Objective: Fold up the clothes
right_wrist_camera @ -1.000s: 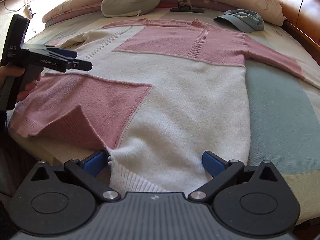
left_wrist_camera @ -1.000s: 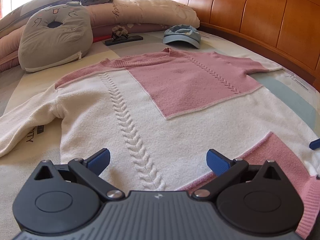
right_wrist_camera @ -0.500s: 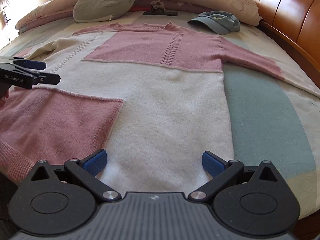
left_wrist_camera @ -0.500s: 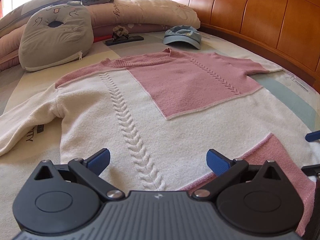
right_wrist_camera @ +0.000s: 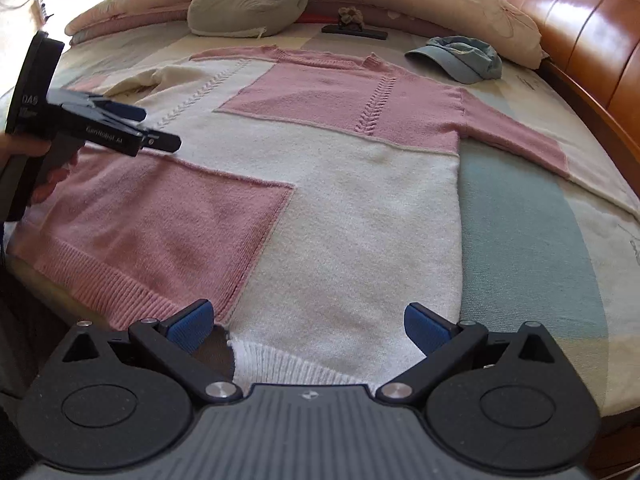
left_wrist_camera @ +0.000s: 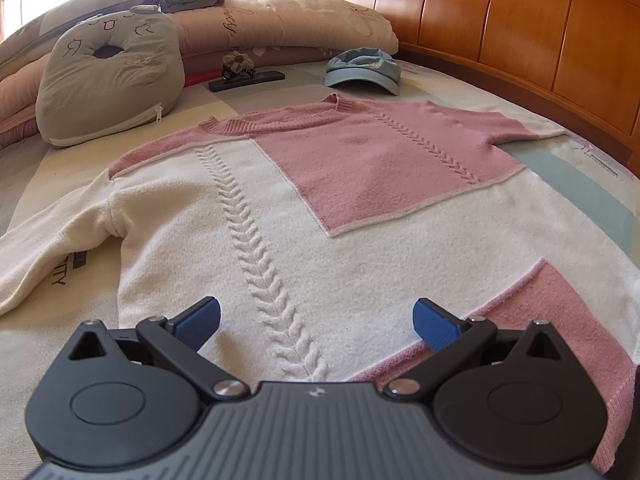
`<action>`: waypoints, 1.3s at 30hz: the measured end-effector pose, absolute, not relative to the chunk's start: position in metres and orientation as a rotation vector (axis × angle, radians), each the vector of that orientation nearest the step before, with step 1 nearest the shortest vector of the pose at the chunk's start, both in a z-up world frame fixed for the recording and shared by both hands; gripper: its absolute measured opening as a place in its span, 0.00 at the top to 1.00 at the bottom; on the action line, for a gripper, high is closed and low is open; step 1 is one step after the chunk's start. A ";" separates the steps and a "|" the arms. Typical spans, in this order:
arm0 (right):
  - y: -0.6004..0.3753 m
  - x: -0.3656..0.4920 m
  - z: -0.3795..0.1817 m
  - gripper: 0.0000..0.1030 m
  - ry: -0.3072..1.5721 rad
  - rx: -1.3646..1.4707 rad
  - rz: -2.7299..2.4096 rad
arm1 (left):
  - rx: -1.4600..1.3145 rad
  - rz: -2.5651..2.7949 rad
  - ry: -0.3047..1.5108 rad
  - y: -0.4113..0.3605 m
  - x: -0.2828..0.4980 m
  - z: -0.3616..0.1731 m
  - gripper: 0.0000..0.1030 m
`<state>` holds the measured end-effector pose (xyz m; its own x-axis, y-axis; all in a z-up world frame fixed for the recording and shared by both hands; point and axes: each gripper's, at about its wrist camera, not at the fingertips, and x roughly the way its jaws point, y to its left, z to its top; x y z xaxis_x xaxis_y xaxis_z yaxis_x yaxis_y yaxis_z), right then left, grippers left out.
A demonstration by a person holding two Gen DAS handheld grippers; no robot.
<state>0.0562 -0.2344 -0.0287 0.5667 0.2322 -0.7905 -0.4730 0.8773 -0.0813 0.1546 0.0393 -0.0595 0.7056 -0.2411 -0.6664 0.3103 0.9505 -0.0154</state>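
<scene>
A pink and white cable-knit sweater [left_wrist_camera: 360, 240] lies spread flat, front up, on the bed, with its neck toward the pillows. My left gripper [left_wrist_camera: 316, 320] is open low over the hem, on the white half with the braid. In the right wrist view the sweater [right_wrist_camera: 340, 220] fills the middle, its ribbed hem nearest me. My right gripper [right_wrist_camera: 308, 324] is open just above the hem where pink meets white, holding nothing. The left gripper [right_wrist_camera: 154, 128], held by a hand, hovers over the pink lower panel at the left.
A grey cat pillow [left_wrist_camera: 108, 80], a blue cap [left_wrist_camera: 362, 70] and a flat black object with a hair clip [left_wrist_camera: 246, 78] lie beyond the sweater's neck. The wooden headboard [left_wrist_camera: 520, 40] runs along the right. The bed's edge drops off at the hem side.
The pink hem corner that stood lifted a second ago now lies flat. The right view has swung and drawn back slightly. The right gripper's blue tip has left the left view.
</scene>
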 end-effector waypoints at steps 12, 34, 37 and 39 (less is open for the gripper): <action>-0.216 0.032 -0.013 0.00 0.684 -0.687 0.170 | 0.095 -0.302 0.722 0.041 0.155 -0.059 0.01; -0.237 0.062 -0.025 0.00 0.812 -0.334 0.279 | 0.118 -0.295 0.730 0.038 0.155 -0.063 0.01; -0.249 0.092 -0.022 0.00 0.807 -0.149 0.311 | 0.123 -0.290 0.733 0.038 0.156 -0.064 0.01; -0.256 0.113 -0.027 0.00 0.834 -0.034 0.323 | 0.119 -0.290 0.737 0.039 0.157 -0.065 0.01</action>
<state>0.1134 -0.2560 -0.0273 0.6259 0.2683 -0.7323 -0.2950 0.9506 0.0961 0.1570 0.0388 -0.0652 0.7028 -0.2187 -0.6769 0.3016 0.9534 0.0051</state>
